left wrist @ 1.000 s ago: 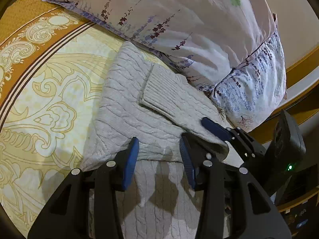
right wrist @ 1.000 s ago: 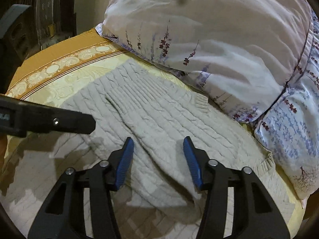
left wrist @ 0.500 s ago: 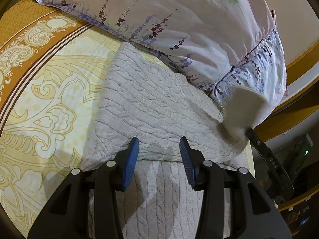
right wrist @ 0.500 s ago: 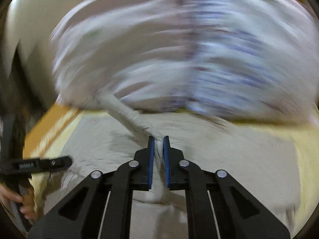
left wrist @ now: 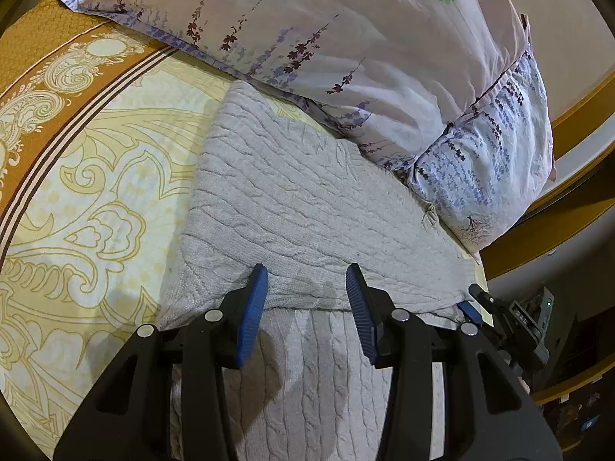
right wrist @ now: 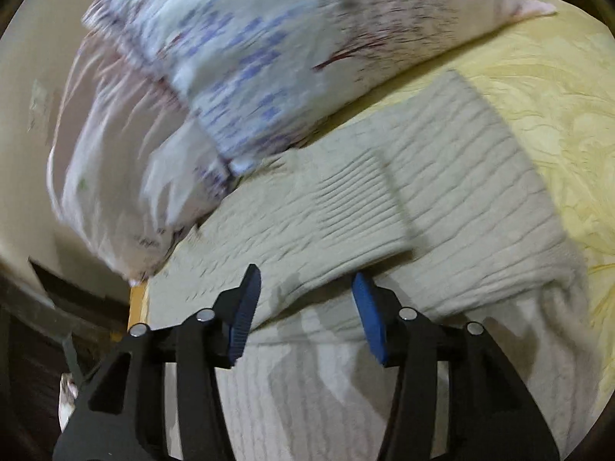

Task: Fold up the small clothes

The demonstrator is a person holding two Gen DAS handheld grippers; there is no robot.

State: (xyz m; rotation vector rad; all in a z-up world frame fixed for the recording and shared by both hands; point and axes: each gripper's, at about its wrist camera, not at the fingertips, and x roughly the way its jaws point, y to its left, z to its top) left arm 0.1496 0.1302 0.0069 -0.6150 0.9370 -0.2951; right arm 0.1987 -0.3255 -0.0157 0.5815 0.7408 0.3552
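A cream cable-knit sweater (left wrist: 300, 207) lies flat on the yellow patterned bedspread (left wrist: 96, 176), with a folded layer edge just beyond my fingers. My left gripper (left wrist: 305, 296) is open and empty, hovering over that edge. In the right wrist view the sweater (right wrist: 442, 192) shows a ribbed cuff or hem flap (right wrist: 353, 207) lying on top. My right gripper (right wrist: 303, 299) is open and empty just above the sweater's edge. It also shows at the sweater's right corner in the left wrist view (left wrist: 474, 303).
Two floral pillows (left wrist: 365, 57) lie along the far side of the sweater, touching it; they show blurred in the right wrist view (right wrist: 238, 69). A wooden bed frame (left wrist: 576, 115) and a dark floor area lie to the right.
My right gripper shut on the sleeve lying across the sweater, swung it off to the right side, and has now opened and let it go. My left gripper stayed open and nearly still.
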